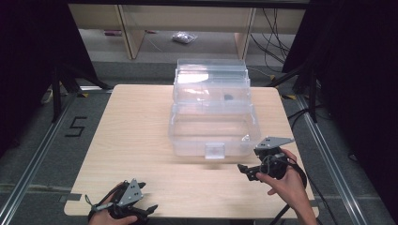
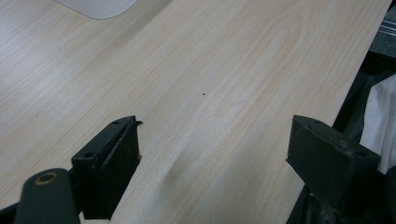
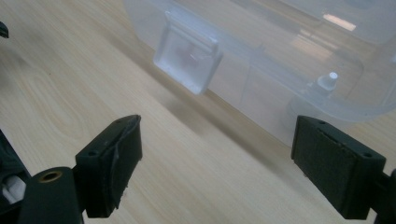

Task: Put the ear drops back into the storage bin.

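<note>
High view down over the table point(image 1: 141, 136); both gripper views low, close, sharing its wood.

A black "5" point(image 1: 75, 127) is marked on the grey floor point(image 1: 37, 140) left of the table.

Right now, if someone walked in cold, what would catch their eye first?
The clear plastic box at the middle of the wooden table, its lid raised at the back and a latch on its near wall. Next, the right claw, open beside its near right corner, and the left claw, open at the near edge.
</note>
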Demonstrator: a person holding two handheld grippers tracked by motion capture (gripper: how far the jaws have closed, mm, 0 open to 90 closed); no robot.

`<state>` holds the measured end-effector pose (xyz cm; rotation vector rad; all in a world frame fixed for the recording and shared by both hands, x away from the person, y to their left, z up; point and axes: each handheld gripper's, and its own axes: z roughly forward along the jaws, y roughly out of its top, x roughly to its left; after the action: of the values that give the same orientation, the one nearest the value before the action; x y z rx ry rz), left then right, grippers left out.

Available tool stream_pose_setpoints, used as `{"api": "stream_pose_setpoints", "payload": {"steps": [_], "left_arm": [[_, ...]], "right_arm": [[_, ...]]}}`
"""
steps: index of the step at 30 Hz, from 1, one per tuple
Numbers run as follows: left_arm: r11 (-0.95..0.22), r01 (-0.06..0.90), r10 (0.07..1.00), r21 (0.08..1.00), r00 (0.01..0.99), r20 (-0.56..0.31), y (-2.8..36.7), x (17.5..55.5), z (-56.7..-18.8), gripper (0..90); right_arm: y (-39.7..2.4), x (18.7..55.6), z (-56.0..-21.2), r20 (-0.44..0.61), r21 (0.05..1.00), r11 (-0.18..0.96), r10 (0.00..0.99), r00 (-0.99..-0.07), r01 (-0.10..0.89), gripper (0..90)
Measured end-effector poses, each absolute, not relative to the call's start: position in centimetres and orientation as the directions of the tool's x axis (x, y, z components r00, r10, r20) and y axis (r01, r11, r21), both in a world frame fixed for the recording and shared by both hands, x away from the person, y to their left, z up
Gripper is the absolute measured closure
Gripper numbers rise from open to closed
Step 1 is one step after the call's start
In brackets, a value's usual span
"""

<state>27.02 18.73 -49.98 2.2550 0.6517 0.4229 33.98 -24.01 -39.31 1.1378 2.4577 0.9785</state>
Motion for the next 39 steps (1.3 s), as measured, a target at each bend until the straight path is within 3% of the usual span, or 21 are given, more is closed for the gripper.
{"api": "stream_pose_setpoints", "payload": {"steps": [9, 13, 20, 26, 30, 31, 39], "left_arm": [[-0.599, 0.324, 0.567, 0.732, 0.818, 0.102, 18.7, 27.1, -50.0, 16.4], [-0.599, 0.325, 0.570, 0.731, 0.815, 0.104, 18.7, 27.0, -49.9, 16.4], [-0.596, 0.337, 0.576, 0.729, 0.812, 0.096, 18.7, 27.0, -50.0, 16.4], [-0.605, 0.325, 0.568, 0.727, 0.816, 0.108, 18.8, 27.1, -49.9, 16.4], [-0.607, 0.322, 0.565, 0.727, 0.817, 0.110, 18.8, 27.1, -49.9, 16.4], [-0.607, 0.322, 0.566, 0.727, 0.817, 0.111, 18.8, 27.1, -49.9, 16.4], [-0.611, 0.318, 0.564, 0.725, 0.818, 0.117, 18.8, 27.1, -49.9, 16.5]], "right_arm": [[-24.0, 33.3, -40.2, 0.061, 0.679, 0.450, 0.753, -0.655, 0.580, 16.8], [-24.1, 33.4, -40.8, 0.021, 0.689, 0.483, 0.732, -0.681, 0.540, 16.8], [-23.7, 32.7, -41.5, 0.065, 0.679, 0.448, 0.753, -0.655, 0.582, 16.8], [-23.9, 32.8, -42.2, 0.018, 0.685, 0.479, 0.741, -0.671, 0.548, 16.9], [-23.5, 32.3, -42.7, 0.056, 0.679, 0.442, 0.765, -0.642, 0.586, 16.9], [-23.8, 32.5, -42.8, 0.028, 0.677, 0.481, 0.739, -0.673, 0.557, 16.9], [-23.5, 31.9, -44.1, 0.052, 0.673, 0.466, 0.745, -0.665, 0.574, 16.9]]}}
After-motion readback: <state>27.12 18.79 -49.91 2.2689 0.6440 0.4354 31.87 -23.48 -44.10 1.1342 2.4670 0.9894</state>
